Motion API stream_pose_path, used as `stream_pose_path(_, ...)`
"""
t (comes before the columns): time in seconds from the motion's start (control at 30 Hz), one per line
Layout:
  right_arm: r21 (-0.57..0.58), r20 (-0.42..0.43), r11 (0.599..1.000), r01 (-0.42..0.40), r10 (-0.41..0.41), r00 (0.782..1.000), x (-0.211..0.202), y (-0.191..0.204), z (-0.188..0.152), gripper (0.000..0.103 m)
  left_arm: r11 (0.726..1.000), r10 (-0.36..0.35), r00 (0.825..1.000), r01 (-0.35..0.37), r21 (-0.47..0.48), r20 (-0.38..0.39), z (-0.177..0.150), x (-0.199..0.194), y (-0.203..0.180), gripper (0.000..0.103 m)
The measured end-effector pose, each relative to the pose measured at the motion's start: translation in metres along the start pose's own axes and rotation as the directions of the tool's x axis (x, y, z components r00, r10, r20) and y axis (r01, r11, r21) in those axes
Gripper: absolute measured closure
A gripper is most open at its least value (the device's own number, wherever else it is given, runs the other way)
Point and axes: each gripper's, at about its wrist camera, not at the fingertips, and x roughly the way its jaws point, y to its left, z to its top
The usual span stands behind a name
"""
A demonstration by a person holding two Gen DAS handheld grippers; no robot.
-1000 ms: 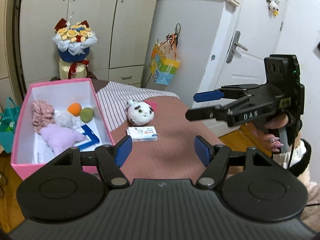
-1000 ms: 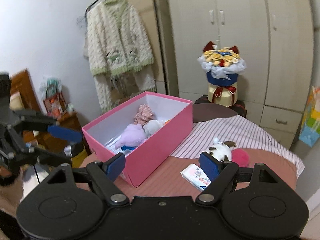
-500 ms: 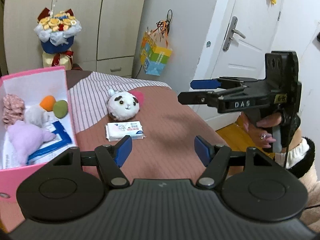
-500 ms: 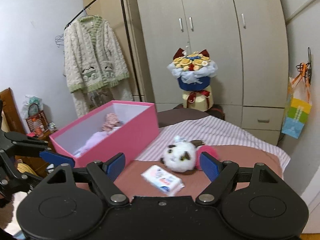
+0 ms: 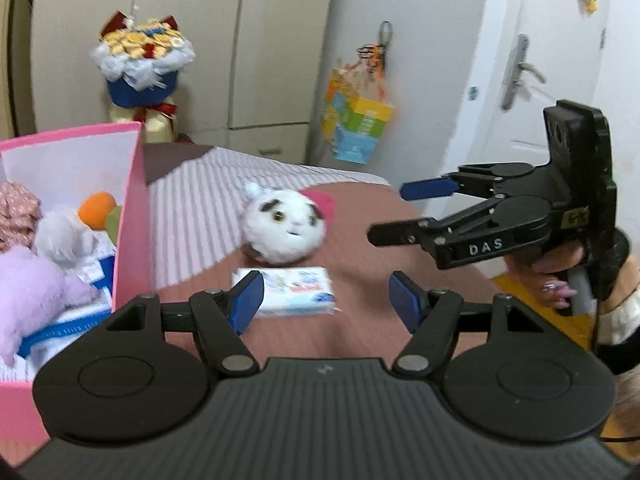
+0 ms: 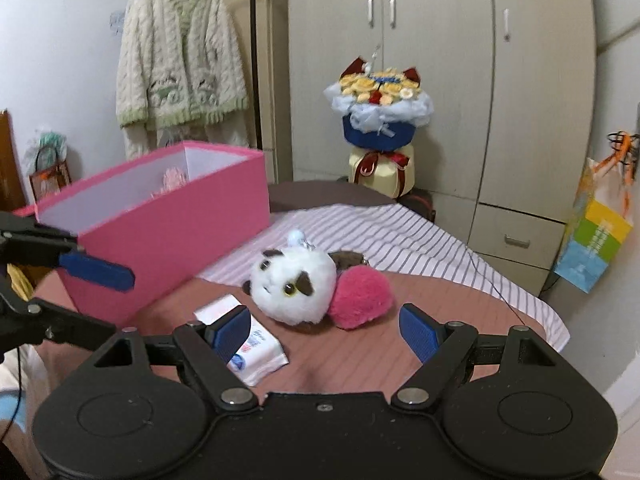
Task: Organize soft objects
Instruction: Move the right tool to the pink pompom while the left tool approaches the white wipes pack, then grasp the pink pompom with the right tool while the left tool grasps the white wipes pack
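A white plush animal head (image 5: 286, 226) (image 6: 294, 286) with a pink pom (image 6: 360, 298) lies on the brown bed cover. A white tissue pack (image 5: 298, 290) (image 6: 256, 344) lies just in front of it. My left gripper (image 5: 326, 298) (image 6: 116, 300) hovers over the pack, its jaws opening, nothing pressed between them. My right gripper (image 6: 324, 330) (image 5: 400, 214) is open and empty, and points at the plush from the right. The pink box (image 5: 128, 216) (image 6: 168, 232) at the left holds a purple plush (image 5: 32, 284), a white plush (image 5: 64, 236) and an orange ball (image 5: 98, 210).
A striped cloth (image 6: 384, 236) covers the far part of the bed. Behind it a flower bouquet (image 6: 380, 112) stands before the wardrobe. A colourful paper bag (image 5: 356, 124) hangs on the wall, and a cardigan (image 6: 180, 72) on a rack. A hand (image 5: 552, 276) holds the right gripper.
Both grippers have sunk and come closer to the plush head and the tissue pack, which now look larger. The right wrist view has swung from the pink box towards the plush.
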Motion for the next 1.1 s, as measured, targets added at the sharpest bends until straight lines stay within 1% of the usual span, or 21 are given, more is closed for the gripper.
stream_pose_path(0.03, -0.012, -0.013, 1.0, 0.0, 0.0, 1.0, 0.008, -0.002, -0.001, 0.018, 1.0, 0.021, 1.0, -0.021, 0.0, 0.001, -0.001, 0.007, 0.001, 0.032)
stream_pose_path(0.2, -0.096, -0.075, 0.995, 0.014, -0.021, 0.997, 0.044, -0.009, -0.006, 0.018, 0.998, 0.058, 0.998, -0.058, -0.015, -0.027, -0.005, 0.037, 0.0, 0.028)
stream_pose_path(0.33, -0.159, -0.097, 0.987, 0.017, -0.032, 0.995, 0.066, -0.015, -0.007, 0.018, 0.992, 0.123, 0.992, -0.123, 0.002, -0.01, -0.011, 0.053, -0.005, 0.02)
stream_pose_path(0.43, -0.181, -0.108, 0.983, -0.004, -0.015, 0.994, 0.077, -0.02, -0.005, 0.019, 0.988, 0.153, 0.988, -0.153, 0.015, -0.002, -0.014, 0.063, -0.007, 0.015)
stream_pose_path(0.5, -0.205, -0.113, 0.979, -0.004, -0.02, 0.993, 0.084, -0.022, -0.003, 0.019, 0.984, 0.176, 0.984, -0.176, 0.03, 0.002, -0.014, 0.07, -0.008, 0.01)
stream_pose_path(0.57, -0.238, -0.119, 0.971, -0.008, -0.021, 0.993, 0.091, -0.025, -0.001, 0.019, 0.98, 0.196, 0.981, -0.196, 0.02, 0.016, -0.013, 0.074, -0.008, 0.004)
stream_pose_path(0.63, -0.259, -0.117, 0.966, -0.017, -0.014, 0.993, 0.096, -0.028, 0.001, 0.019, 0.98, 0.199, 0.98, -0.199, 0.018, 0.015, -0.012, 0.078, -0.009, 0.004)
stream_pose_path(0.7, -0.27, -0.12, 0.963, -0.029, -0.004, 0.993, 0.1, -0.032, 0.002, 0.02, 0.982, 0.19, 0.982, -0.19, 0.023, -0.006, -0.012, 0.083, -0.008, 0.004)
stream_pose_path(0.8, -0.269, -0.116, 0.961, -0.065, 0.035, 0.993, 0.107, -0.036, 0.005, 0.02, 0.984, 0.18, 0.983, -0.18, 0.003, -0.04, -0.014, 0.089, -0.008, 0.003)
stream_pose_path(0.93, -0.289, -0.095, 0.954, -0.084, 0.059, 0.994, 0.114, -0.033, 0.005, 0.02, 0.977, 0.214, 0.976, -0.213, 0.027, -0.031, -0.015, 0.089, -0.015, 0.003)
stream_pose_path(1.03, -0.274, -0.082, 0.957, -0.098, 0.078, 0.994, 0.116, -0.033, 0.005, 0.025, 0.962, 0.27, 0.962, -0.268, 0.039, -0.037, -0.016, 0.094, -0.019, 0.003)
stream_pose_path(1.1, -0.261, -0.079, 0.959, -0.109, 0.092, 0.993, 0.115, -0.033, 0.004, 0.033, 0.959, 0.284, 0.957, -0.283, 0.032, -0.063, -0.017, 0.1, -0.018, 0.003)
